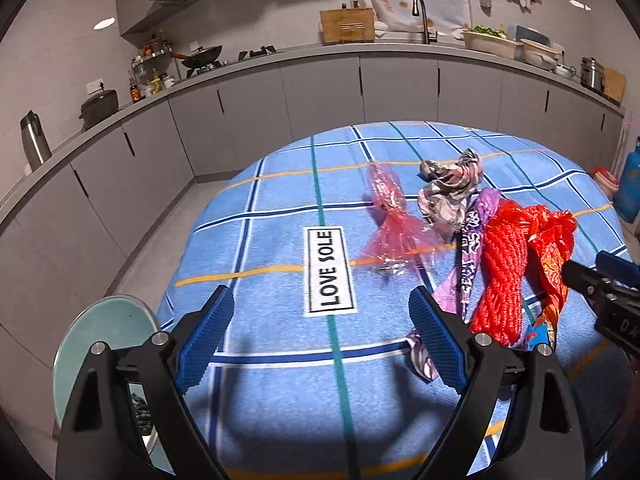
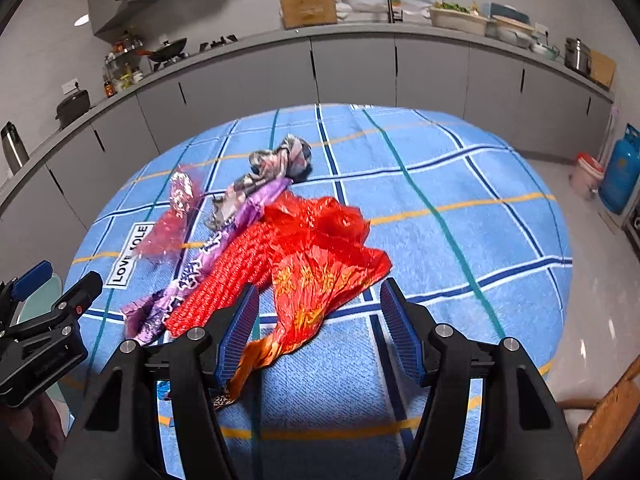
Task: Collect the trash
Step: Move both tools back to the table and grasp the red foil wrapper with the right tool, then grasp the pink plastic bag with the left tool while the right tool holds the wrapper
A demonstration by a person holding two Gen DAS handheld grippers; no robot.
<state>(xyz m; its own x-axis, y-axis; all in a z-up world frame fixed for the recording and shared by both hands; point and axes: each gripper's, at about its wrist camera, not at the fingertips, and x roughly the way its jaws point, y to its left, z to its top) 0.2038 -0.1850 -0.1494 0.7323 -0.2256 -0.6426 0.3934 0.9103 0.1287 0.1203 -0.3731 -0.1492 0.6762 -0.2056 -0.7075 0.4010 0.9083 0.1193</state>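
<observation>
I'm holding both grippers over the blue checked cloth (image 2: pixel 460 184), jaws released on each: the left gripper (image 1: pixel 321 307) is hovering above the LOVE SOLE label (image 1: pixel 330 271), gripping nothing. The right gripper (image 2: pixel 318 304) is straddling the near end of the red-orange wrapper (image 2: pixel 316 276) without closing on it. The trash is lying in 1 pile on the cloth: red net (image 2: pixel 228 280), purple wrapper (image 2: pixel 208 256), pink film (image 1: pixel 394 224), crumpled patterned wrapper (image 1: pixel 448 184).
</observation>
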